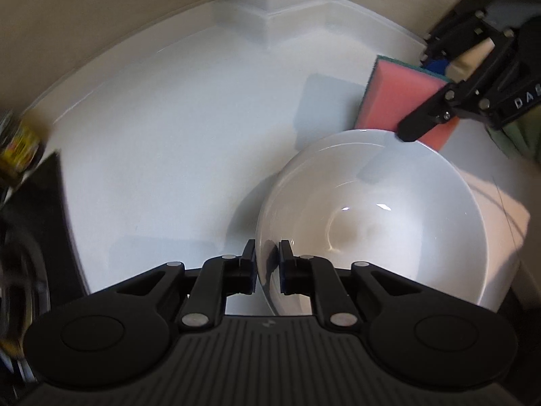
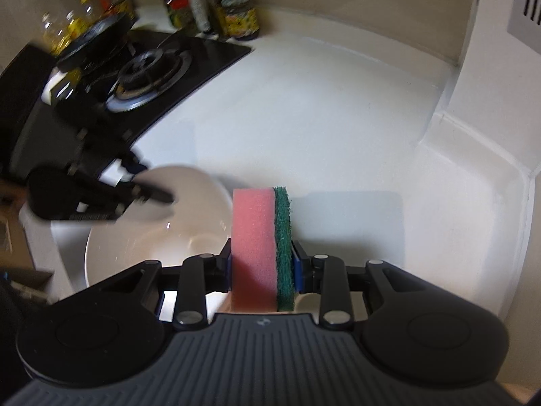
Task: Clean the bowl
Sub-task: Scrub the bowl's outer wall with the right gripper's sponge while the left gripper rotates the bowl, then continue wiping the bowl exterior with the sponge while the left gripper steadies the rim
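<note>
Your left gripper (image 1: 266,267) is clamped on the near rim of the white bowl (image 1: 389,223), with one finger inside the rim and one outside; the bowl extends forward and to the right of that gripper, above the white surface (image 1: 175,155). Your right gripper (image 2: 262,270) is closed on the sponge (image 2: 260,247), which stands upright between the fingers with its pink foam face to the left and its green scouring layer to the right. In the left wrist view, the sponge sits just beyond the far rim of the bowl, and one black finger of the right gripper overlaps that rim. In the right wrist view, the bowl lies to the left of the sponge, just beside it. A black gas hob (image 2: 142,67) occupies the far left of the surface, with jars and bottles (image 2: 236,17) behind it.
</note>
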Tool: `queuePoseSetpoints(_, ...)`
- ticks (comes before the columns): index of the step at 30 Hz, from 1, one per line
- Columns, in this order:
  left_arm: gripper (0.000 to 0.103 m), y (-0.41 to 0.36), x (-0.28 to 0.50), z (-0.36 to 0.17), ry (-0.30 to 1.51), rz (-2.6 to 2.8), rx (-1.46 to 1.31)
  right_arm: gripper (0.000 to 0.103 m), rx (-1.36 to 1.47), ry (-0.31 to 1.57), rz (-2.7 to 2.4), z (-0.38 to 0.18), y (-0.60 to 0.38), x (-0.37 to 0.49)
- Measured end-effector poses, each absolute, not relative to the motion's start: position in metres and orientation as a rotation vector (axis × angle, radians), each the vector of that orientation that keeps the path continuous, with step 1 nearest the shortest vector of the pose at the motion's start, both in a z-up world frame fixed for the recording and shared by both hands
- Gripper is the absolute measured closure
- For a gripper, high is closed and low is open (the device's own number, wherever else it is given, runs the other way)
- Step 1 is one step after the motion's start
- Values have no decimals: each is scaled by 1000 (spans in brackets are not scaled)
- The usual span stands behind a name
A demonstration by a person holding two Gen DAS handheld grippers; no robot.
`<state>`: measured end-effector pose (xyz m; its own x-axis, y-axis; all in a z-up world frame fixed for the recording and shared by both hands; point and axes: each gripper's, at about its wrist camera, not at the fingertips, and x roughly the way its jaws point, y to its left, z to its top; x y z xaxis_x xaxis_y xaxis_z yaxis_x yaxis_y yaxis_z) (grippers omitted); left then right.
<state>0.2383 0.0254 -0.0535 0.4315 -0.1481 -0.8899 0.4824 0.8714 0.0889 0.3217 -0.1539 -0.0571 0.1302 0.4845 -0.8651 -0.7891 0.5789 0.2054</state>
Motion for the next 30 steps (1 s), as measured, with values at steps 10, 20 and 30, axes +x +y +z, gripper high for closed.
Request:
queuePoseSetpoints(10,87,24,238,-48,1056,-342,289,75,-361,1070,930,-57,-139,331)
queuePoseSetpoints(20,92,35,216,-47,1084,-236,190,75,-233,1067,882,-62,-153,326)
queuePoseSetpoints(30,90,20,253,-53,1017,-487,453,75,-319,1076,904,-57,-149,327)
